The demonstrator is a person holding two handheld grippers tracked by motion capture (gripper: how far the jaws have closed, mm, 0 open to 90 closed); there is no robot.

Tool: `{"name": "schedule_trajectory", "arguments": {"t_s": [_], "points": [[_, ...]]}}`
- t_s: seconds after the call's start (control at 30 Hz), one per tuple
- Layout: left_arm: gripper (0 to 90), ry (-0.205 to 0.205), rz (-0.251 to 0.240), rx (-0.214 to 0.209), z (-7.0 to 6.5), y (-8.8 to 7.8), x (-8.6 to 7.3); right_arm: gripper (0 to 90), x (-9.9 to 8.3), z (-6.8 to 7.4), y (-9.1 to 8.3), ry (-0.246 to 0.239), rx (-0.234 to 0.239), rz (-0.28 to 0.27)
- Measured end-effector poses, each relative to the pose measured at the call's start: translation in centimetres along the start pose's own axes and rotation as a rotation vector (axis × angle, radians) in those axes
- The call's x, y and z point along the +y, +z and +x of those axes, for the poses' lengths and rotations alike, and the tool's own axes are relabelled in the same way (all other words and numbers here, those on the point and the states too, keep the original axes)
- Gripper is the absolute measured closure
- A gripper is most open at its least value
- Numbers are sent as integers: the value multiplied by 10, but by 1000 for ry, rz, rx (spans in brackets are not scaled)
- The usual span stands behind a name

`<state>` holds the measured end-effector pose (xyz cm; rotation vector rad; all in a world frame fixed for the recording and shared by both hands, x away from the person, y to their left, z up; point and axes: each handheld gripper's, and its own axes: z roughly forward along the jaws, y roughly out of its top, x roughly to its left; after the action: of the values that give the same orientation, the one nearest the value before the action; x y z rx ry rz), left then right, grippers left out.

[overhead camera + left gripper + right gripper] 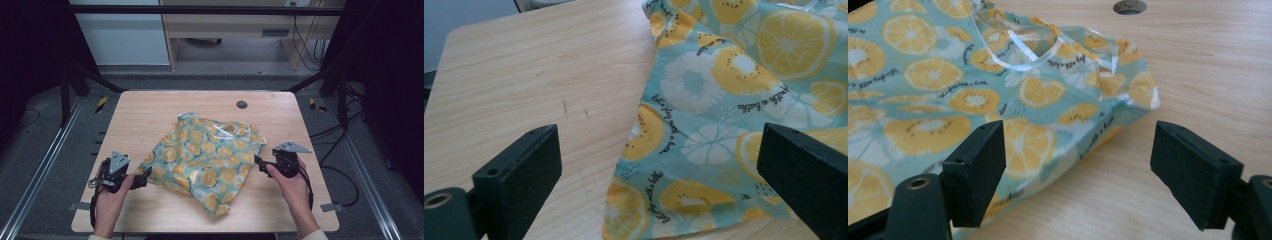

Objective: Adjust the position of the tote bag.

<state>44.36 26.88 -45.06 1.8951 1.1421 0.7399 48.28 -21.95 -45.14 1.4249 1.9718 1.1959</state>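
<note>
Both grippers poised at the edges of the lemon-print bag, nothing pinched yet.

The left gripper (145,175) and right gripper (259,164) stand spread, flanking the bag (205,160), which lies rumpled mid-table (150,110) with its clear handle (1030,50) at the far end. The approach step seems in hand; next, each likely needs to slide onto an edge and close.

Teal bag (206,161) with yellow citrus print and clear handles lies flat, crumpled, askew mid-table (150,107), handles toward the far edge.
</note>
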Motion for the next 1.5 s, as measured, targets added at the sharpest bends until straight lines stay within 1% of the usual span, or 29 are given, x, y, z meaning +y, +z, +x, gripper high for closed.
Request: {"name": "schedule_trajectory", "arguments": {"t_s": [0.13,0.17,0.2,0.23,0.33,0.4,0.47,0.5,0.6,0.7,0.73,0.77,0.8,0.9,0.93,0.97,1.0,1.03,1.07,1.1,1.13,1.2,1.23,1.27,1.3,1.37,1.4,1.43,1.5], "points": [[40,3,1,12,0,-2,-1,203,15,-6,19,3,-12,23],[40,2,-2,17,0,-2,-1,199,20,-9,25,25,-16,34],[41,4,-2,20,1,-3,-1,195,24,-12,30,35,-19,40],[42,5,-3,23,1,-3,-1,186,30,-17,40,53,-27,70],[42,6,-4,27,2,-2,-1,181,34,-23,50,75,-36,94],[42,11,-1,29,1,-3,-2,164,36,-30,64,100,-38,129],[42,10,-7,33,0,-4,-2,162,36,-32,68,102,-39,134],[42,11,-9,34,0,-5,-1,157,36,-33,72,115,-38,142],[42,24,-4,36,-2,-4,-1,136,31,-33,80,139,-18,172],[42,29,1,35,-3,-1,0,126,26,-30,82,137,-14,186],[42,32,3,32,-4,-1,0,123,22,-27,83,139,2,211],[42,34,3,32,-5,-1,0,146,21,-25,83,137,15,221],[42,38,4,29,-6,-1,0,146,21,-25,83,137,15,221],[42,40,7,20,-7,-2,1,298,21,-20,85,113,23,212],[42,39,6,22,-7,-2,1,467,23,-18,85,99,43,190],[42,36,9,17,-7,-2,1,467,23,-18,85,99,43,190],[42,30,6,11,-7,-2,1,512,23,-17,86,89,44,184],[42,22,3,5,-7,-1,2,626,23,-16,87,71,50,177],[42,10,-5,-4,-6,-2,2,678,23,-16,87,63,55,171],[43,9,-7,-5,-6,-2,3,815,23,-16,88,45,66,155],[43,4,-11,-7,-6,-2,3,815,23,-16,88,45,66,155],[45,-1,-10,-11,-5,-1,6,858,24,-15,87,35,81,136],[47,2,-8,-13,-5,-1,7,869,27,-12,83,10,101,107],[47,5,-3,-15,-6,1,10,869,27,-12,83,10,101,107],[49,7,-1,-21,-5,2,14,870,28,-9,80,-4,110,93],[50,6,-6,-34,-4,5,23,871,33,-3,71,-41,136,61],[51,8,-8,-42,-4,9,31,872,34,-1,68,-49,143,55],[51,19,0,-49,-3,11,36,871,37,2,63,-74,149,43],[52,30,15,-57,-3,21,50,871,40,6,58,-96,157,34]]}}
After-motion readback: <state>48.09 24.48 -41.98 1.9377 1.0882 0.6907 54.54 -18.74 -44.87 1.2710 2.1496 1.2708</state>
